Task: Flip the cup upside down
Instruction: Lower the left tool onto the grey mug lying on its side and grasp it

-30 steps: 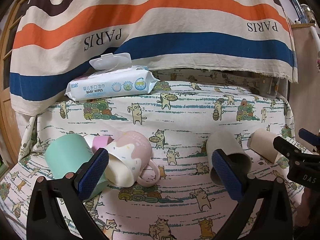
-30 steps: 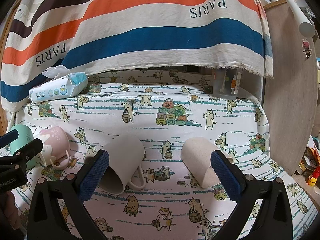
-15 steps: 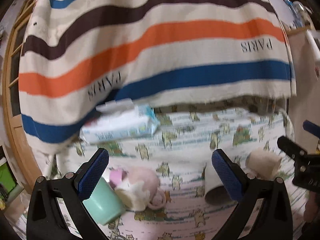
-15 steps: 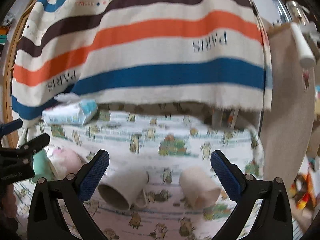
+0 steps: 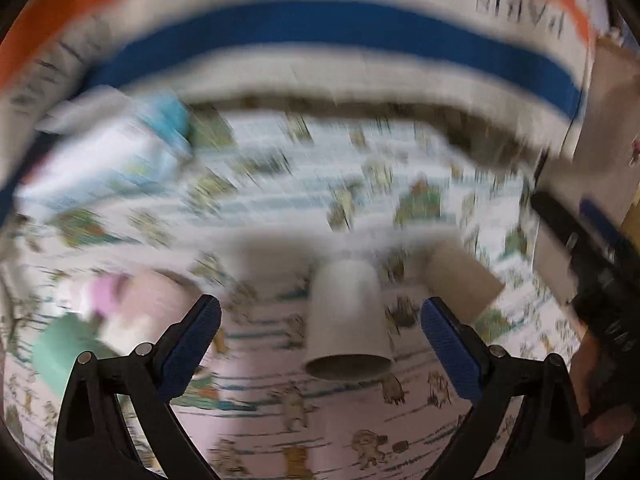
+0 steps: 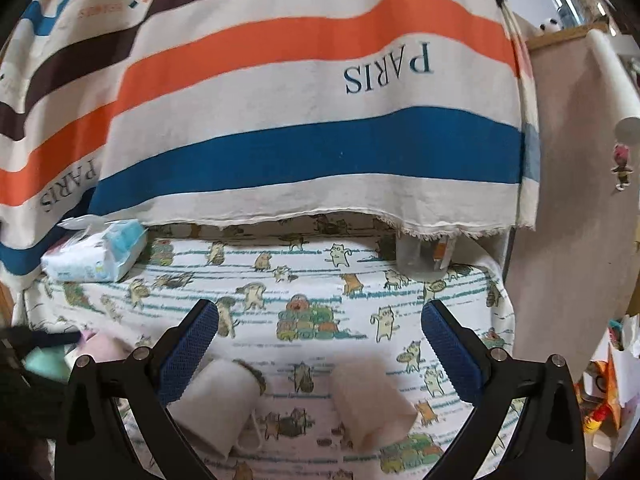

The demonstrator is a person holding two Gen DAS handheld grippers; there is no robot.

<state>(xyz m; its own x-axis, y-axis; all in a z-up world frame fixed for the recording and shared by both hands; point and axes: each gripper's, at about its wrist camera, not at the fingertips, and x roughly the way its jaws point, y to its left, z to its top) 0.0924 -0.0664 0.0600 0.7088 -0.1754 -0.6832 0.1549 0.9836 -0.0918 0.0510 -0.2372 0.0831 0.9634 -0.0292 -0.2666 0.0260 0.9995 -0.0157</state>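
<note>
- My left gripper has its jaws wide apart and holds nothing; the grey mug lies on its side just in front of them, its open mouth turned toward me.
- My right gripper is also spread wide and empty. In its view the beige cup lies on its side between the two fingers and a little below them, and the grey mug lies at the left finger, with its handle on the cloth side.
- The left view is very blurred, so I cannot tell exactly how near the grey mug is to my pads.
- No cup is gripped and none stands on its rim, so I judge that I am in the approach step, choosing and reaching for a cup.
- At the far left there are a pink mug and a mint cup, also lying down; the detail is too smeared to say more.
- The cups rest on the cat-print tablecloth; a pack of baby wipes lies at the back left, well apart from them.
- For the next move I think one gripper must come lower and centre a cup wall between its pads, then close on it firmly.
- After that, the cup needs lifting and a turn of the wrist until its mouth faces down, and a soft placing on the cloth.
</note>
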